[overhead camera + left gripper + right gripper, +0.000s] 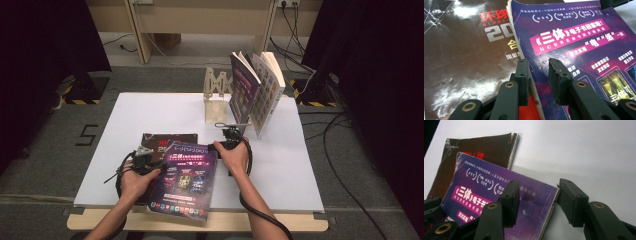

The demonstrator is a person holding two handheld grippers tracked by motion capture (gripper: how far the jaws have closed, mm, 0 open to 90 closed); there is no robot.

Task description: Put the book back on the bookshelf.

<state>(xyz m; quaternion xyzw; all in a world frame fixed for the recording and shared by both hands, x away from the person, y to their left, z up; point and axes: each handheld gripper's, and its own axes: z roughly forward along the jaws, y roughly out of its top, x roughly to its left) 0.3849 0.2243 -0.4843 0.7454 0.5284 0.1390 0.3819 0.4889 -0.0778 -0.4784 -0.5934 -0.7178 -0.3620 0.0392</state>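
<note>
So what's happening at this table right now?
A person works a purple book with two tools. The left hand-held gripper straddles its left edge, and the right hand-held gripper sits open around its far right corner. The book overlaps a dark magazine on the white table. Two books already stand in the wooden rack.

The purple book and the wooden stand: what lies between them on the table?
Only bare white table lies between the purple book and the wooden stand, as the high view shows.
</note>
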